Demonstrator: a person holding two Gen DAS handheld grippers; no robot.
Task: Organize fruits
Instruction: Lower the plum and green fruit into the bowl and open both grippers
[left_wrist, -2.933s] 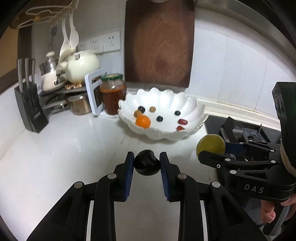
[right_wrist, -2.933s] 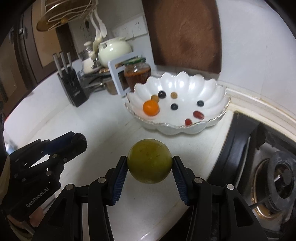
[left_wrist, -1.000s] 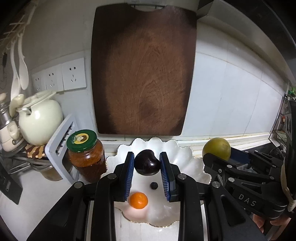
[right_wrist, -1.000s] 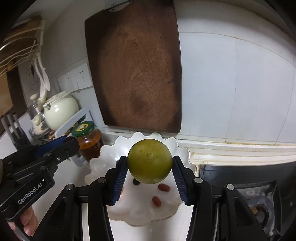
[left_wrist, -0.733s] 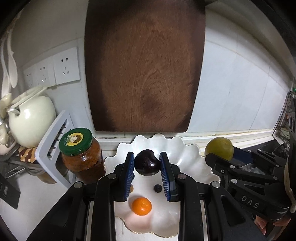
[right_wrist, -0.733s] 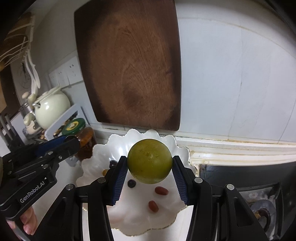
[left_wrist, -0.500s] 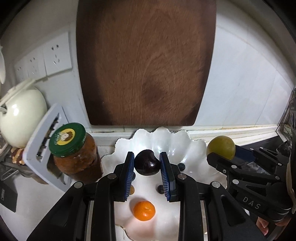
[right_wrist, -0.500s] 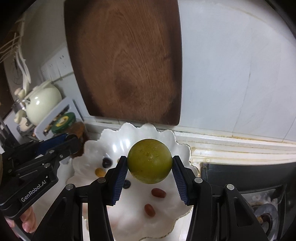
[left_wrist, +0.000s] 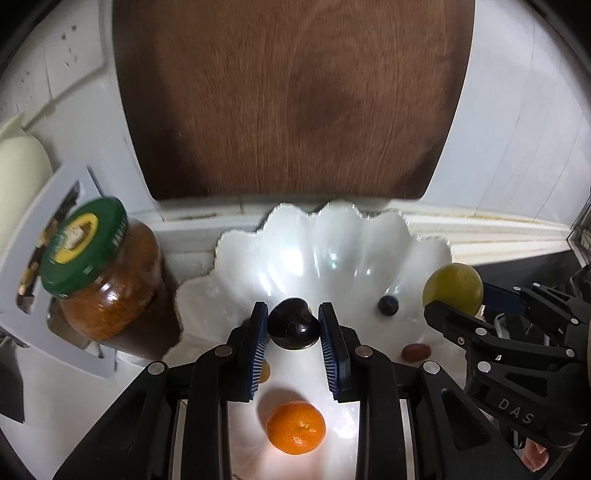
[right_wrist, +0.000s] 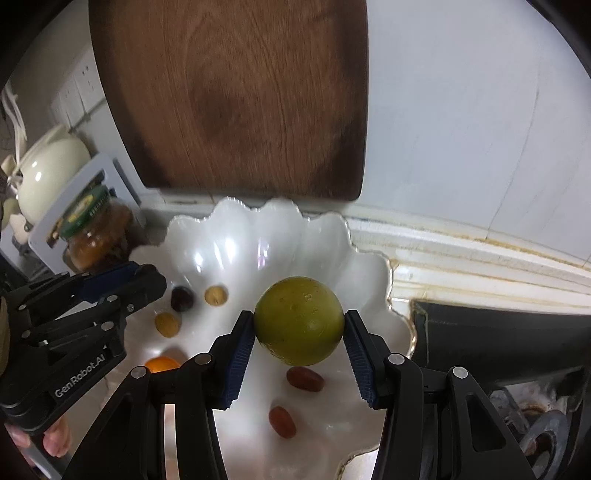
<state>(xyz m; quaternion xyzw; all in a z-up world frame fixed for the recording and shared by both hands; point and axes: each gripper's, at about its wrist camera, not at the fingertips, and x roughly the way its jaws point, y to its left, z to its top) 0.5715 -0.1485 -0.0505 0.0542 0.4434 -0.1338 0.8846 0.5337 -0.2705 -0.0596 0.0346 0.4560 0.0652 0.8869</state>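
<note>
Fingers on both tools are loaded: left gripper (left_wrist: 293, 326) pinches a dark plum (left_wrist: 293, 324) between its blue pads, right gripper (right_wrist: 299, 332) clamps a green round fruit (right_wrist: 299, 320) — both fruits sit in the air above the white scalloped bowl (left_wrist: 332, 236), neither released. Bowl contents so far: orange mandarin (left_wrist: 296, 422), a small dark berry (left_wrist: 388, 305), reddish dates (right_wrist: 305, 379), two tan fruits (right_wrist: 216, 295), one dark grape (right_wrist: 182, 298). So most of the sorting looks done; what's left, by my read, is dropping these two in — free white floor shows mid-bowl. Around it: sauce jar (left_wrist: 99, 273) just left of the bowl, wooden cutting board (left_wrist: 291, 96) on the wall behind, stove edge (right_wrist: 498, 343) to the right.
</note>
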